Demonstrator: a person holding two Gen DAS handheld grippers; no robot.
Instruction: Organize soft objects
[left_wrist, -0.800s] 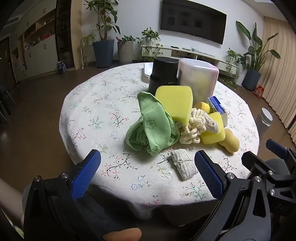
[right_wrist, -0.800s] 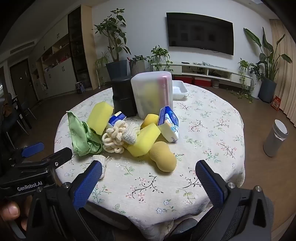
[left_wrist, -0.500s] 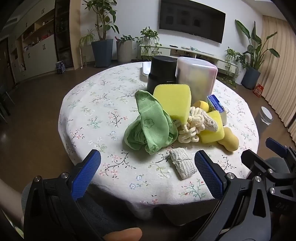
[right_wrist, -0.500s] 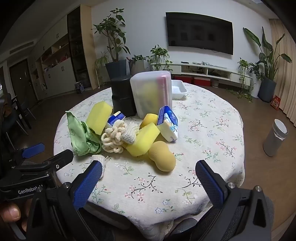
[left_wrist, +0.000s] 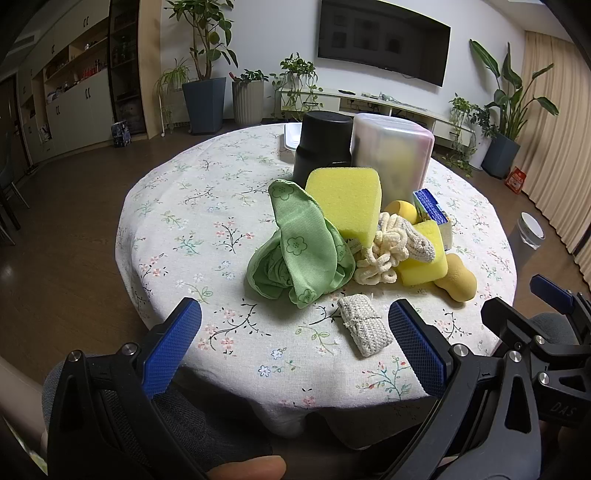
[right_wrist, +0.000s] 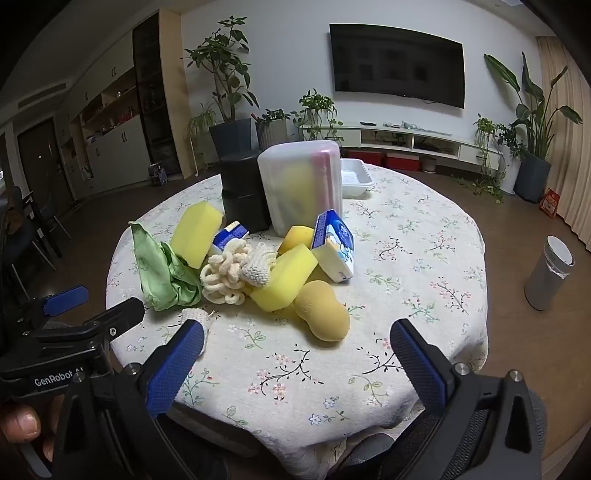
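On the round table (left_wrist: 192, 206) with the flowered cloth, a heap of soft things sits near the middle, in front of a black tub (left_wrist: 323, 142) and a cloudy plastic box (left_wrist: 391, 155). In the heap are a green cloth (left_wrist: 299, 254), a big yellow sponge (left_wrist: 345, 201) standing on its edge, a bundle of cream loops (left_wrist: 384, 254), a smaller yellow sponge (left_wrist: 424, 258) and a tan peanut-shaped sponge (right_wrist: 325, 312). A little knitted white pad (left_wrist: 365, 325) lies flat by itself on the near side, apart from the heap. The left gripper (left_wrist: 293, 350) and the right gripper (right_wrist: 295, 365) both hang over the near edge of the table, tipped down toward the pile, with their blue jaws spread wide and nothing between them. The white pad looks like the easiest thing to take first. It lies just ahead of the left gripper, close to its right-hand jaw, so the left one is nearer to it. From the right gripper's camera the pad is half hidden behind that gripper's own left jaw. The pad's long side runs slanting away from the left gripper and over to the right, so the jaws would likely close best across its short side. The tan sponge lies straight ahead of the right gripper, near it but not touching.
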